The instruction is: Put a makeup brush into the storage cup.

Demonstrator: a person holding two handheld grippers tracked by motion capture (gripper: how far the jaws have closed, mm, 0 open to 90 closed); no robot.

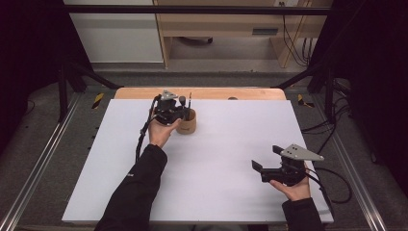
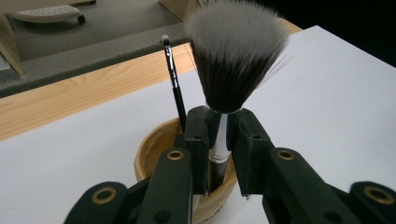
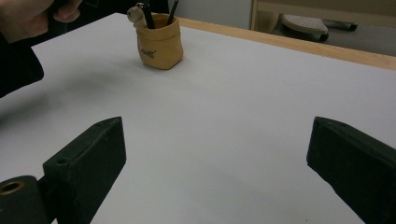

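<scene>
A tan wooden cup [image 1: 186,124] stands near the far left of the white table top [image 1: 216,144]. My left gripper [image 1: 182,111] hovers over it, shut on the silver ferrule of a large powder brush [image 2: 232,60] whose handle end reaches down into the cup [image 2: 154,149]. A thin black brush [image 2: 173,84] stands upright in the cup behind it. My right gripper [image 1: 264,159] rests low at the near right, jaws wide open with nothing between them. In the right gripper view the cup [image 3: 160,42] sits far off at the upper left.
A wooden table edge [image 1: 202,92] runs along the back beyond the white surface. Black frame bars [image 1: 77,72] and cables [image 1: 332,130] flank the table. The person's left sleeve [image 1: 134,192] crosses the near left.
</scene>
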